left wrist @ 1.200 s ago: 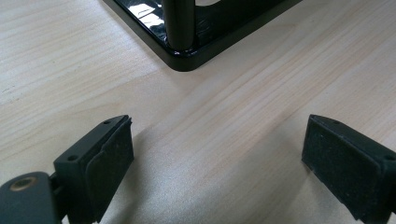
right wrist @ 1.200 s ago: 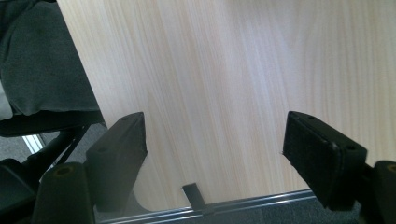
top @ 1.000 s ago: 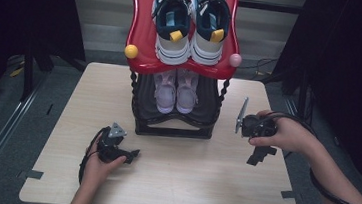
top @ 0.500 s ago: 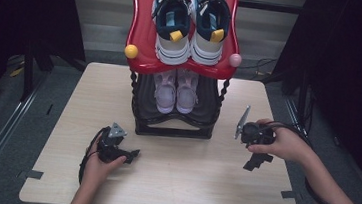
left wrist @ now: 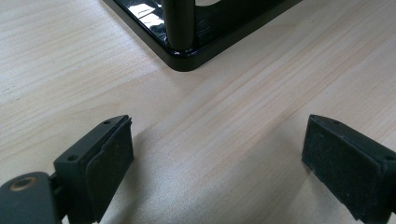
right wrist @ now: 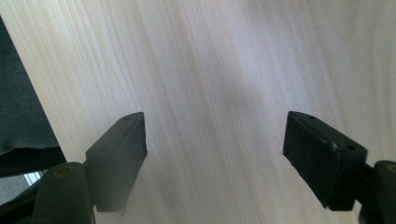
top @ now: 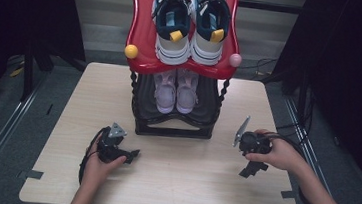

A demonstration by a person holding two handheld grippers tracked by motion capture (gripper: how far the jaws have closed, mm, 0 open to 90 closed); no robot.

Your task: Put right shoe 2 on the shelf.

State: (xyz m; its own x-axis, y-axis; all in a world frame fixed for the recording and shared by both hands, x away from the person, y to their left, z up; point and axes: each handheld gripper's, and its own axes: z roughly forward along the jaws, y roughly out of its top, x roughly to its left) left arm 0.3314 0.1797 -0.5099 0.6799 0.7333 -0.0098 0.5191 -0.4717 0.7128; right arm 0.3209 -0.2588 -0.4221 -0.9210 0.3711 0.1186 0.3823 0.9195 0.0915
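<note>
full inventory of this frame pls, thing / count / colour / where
Shoe rack: 1, black frame with a red top tray, back centre of the table.
Sneakers: 1 pair, white and navy with yellow tabs, on the red tray.
Small shoes: 1 pair, pale lilac, on the lower shelf.
Knobs: 2, yellow and pink, at the tray's front corners.
Table: 1, light wood.
Left gripper: black, jaws open, empty, front left near the rack's base.
Right gripper: black, jaws open, empty, over the table's right side.

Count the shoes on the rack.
4: two navy-and-white sneakers side by side on the red top shelf, two lilac shoes side by side on the black lower shelf, partly hidden.
</note>
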